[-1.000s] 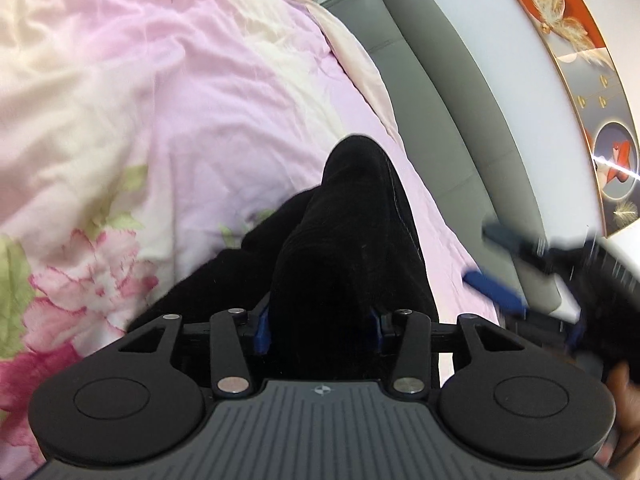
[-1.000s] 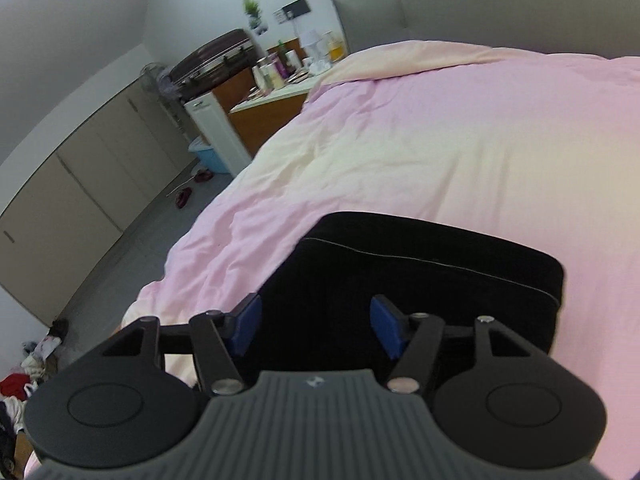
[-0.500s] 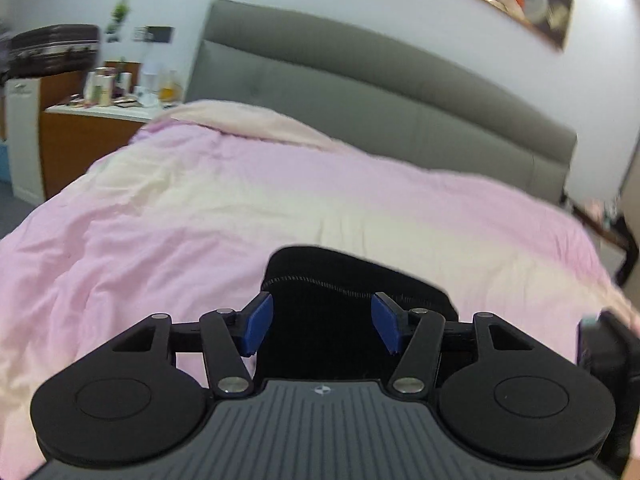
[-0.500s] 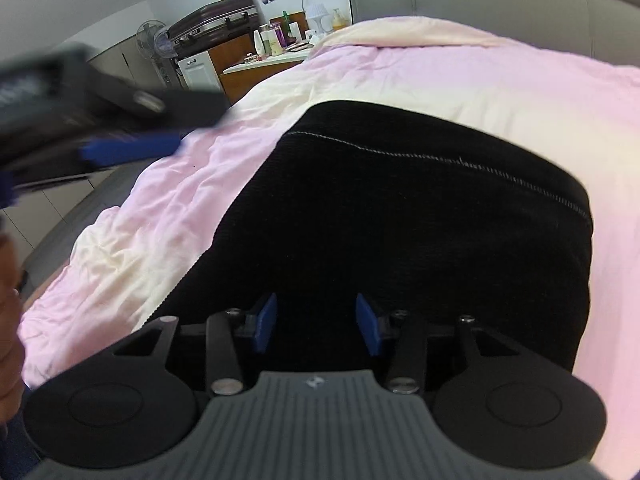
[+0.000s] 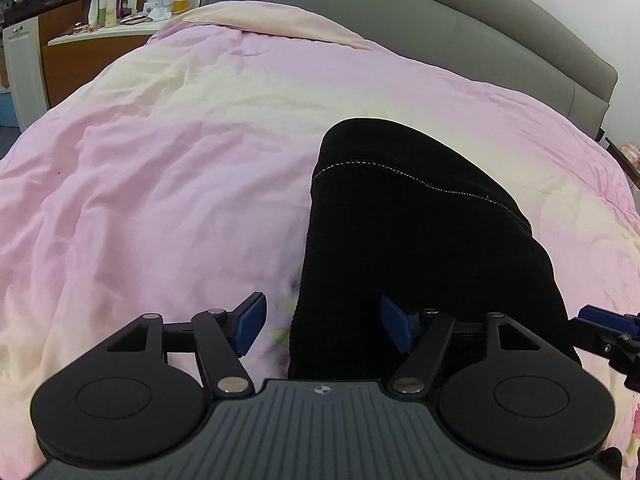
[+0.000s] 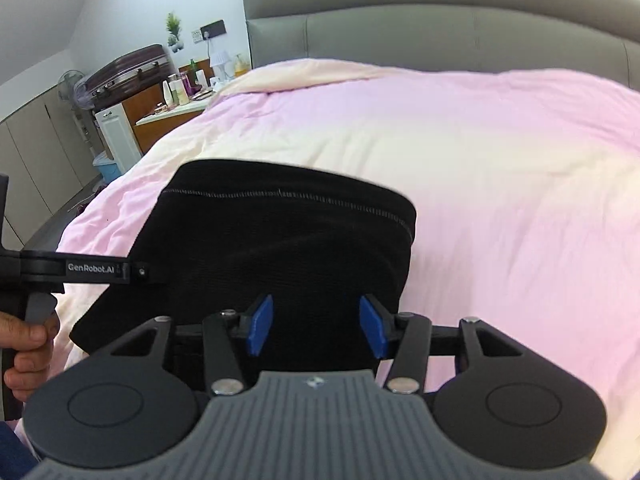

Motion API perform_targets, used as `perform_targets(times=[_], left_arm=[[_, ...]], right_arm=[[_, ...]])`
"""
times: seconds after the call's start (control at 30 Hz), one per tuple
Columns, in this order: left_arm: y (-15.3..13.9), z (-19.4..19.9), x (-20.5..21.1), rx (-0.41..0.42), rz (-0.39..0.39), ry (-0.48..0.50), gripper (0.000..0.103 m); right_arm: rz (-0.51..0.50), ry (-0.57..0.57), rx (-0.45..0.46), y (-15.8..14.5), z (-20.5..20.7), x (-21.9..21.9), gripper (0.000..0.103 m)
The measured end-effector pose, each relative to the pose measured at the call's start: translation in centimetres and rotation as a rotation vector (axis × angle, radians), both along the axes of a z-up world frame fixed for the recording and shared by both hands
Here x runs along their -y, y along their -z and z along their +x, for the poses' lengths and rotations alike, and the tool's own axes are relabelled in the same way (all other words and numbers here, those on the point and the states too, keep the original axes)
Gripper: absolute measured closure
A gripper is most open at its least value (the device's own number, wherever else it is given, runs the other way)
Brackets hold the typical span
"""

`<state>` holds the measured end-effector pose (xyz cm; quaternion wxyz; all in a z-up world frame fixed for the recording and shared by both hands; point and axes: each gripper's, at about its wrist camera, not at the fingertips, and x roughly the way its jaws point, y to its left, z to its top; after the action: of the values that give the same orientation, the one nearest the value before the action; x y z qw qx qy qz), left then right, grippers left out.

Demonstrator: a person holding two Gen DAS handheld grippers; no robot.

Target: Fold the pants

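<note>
The black pants [image 5: 420,240] lie folded into a compact stack on the pink duvet [image 5: 160,184], a stitched hem line across the top. My left gripper [image 5: 322,326] is open over the stack's near left edge, holding nothing. In the right wrist view the pants [image 6: 280,252] lie straight ahead, and my right gripper [image 6: 316,326] is open over their near edge, empty. The left gripper's body [image 6: 80,270] reaches in from the left there, and the right gripper's blue finger [image 5: 596,316] shows at the right edge of the left view.
A grey padded headboard [image 6: 440,36] stands behind the bed. A wooden bedside cabinet [image 6: 160,108] with bottles, a suitcase [image 6: 128,68] and a fan stand at the left. The person's hand [image 6: 28,344] holds the left gripper's handle.
The left gripper let go of the pants and swung round from the bed's side; it now hovers open over the folded stack. The right gripper drew back a little and stays open.
</note>
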<state>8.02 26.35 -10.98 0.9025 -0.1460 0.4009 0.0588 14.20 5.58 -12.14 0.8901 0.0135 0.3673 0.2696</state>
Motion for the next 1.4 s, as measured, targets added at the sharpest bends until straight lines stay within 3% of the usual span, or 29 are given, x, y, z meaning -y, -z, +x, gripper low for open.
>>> perform_targets(times=[0.17, 0.5, 0.77, 0.8, 0.87, 0.93, 1.0, 1.1, 1.13, 1.3, 1.4], left_arm=[[0.0, 0.2, 0.0, -0.015, 0.000, -0.004, 0.022], [0.3, 0.2, 0.1, -0.008, 0.006, 0.002, 0.018], [0.6, 0.1, -0.4, -0.016, -0.027, -0.001, 0.015], [0.1, 0.0, -0.3, -0.016, -0.017, 0.006, 0.021], [-1.5, -0.3, 0.7, 0.003, 0.104, 0.036, 0.027], [-3.2, -1.1, 1.1, 0.031, 0.193, 0.046, 0.027], [-3.8, -1.4, 0.3, 0.007, 0.118, 0.098, 0.027], [-2.8, -2.5, -2.6, -0.015, -0.144, 0.103, 0.030], [-2.2, -2.9, -3.3, -0.024, -0.192, 0.090, 0.033], [-0.9, -4.2, -5.0, -0.036, -0.334, 0.103, 0.036], [-0.2, -3.9, -5.6, -0.044, -0.393, 0.135, 0.034]], right_arm=[[-0.041, -0.016, 0.019, 2.7, -1.0, -1.9, 0.045], [-0.009, 0.031, 0.024, 3.5, -3.1, -1.2, 0.047], [0.005, 0.012, -0.063, 3.6, -3.7, 0.2, 0.047], [-0.008, -0.007, -0.070, 3.0, -3.5, 0.2, 0.047], [-0.014, -0.055, -0.059, 1.4, -2.9, 0.6, 0.054], [-0.003, -0.063, -0.009, -0.5, -1.9, 1.3, 0.055], [0.028, -0.069, 0.030, -2.5, -0.1, 1.8, 0.050], [0.091, -0.169, 0.020, -5.1, 3.7, 1.0, 0.042], [0.090, -0.230, 0.027, -5.7, 4.9, 0.2, 0.041], [0.046, -0.515, 0.023, -8.0, 10.4, -5.4, 0.014], [0.007, -0.602, -0.003, -8.3, 13.2, -9.4, 0.012]])
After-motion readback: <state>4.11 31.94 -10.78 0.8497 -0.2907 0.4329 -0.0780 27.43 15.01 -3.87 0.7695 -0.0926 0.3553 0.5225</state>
